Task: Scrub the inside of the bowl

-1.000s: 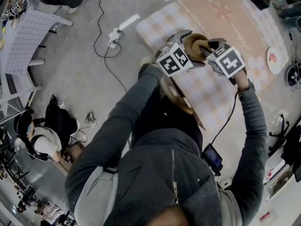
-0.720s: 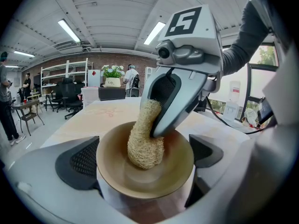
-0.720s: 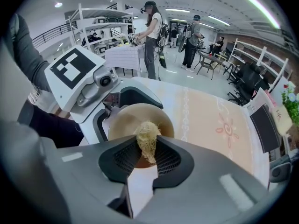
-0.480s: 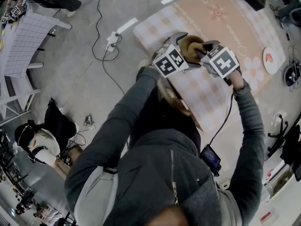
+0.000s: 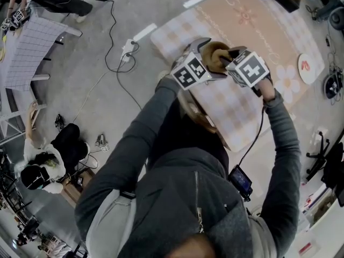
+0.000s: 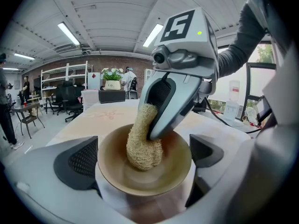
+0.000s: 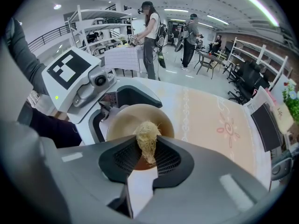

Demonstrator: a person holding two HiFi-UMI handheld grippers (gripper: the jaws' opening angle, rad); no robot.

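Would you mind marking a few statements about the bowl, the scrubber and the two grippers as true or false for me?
1. The left gripper holds the bowl between its jaws. True.
2. The right gripper is empty. False: it is shut on the loofah scrubber.
3. The end of the loofah scrubber is down inside the bowl. True.
4. The bowl stands on the checked cloth. False: the left gripper holds it up in the air above the cloth.
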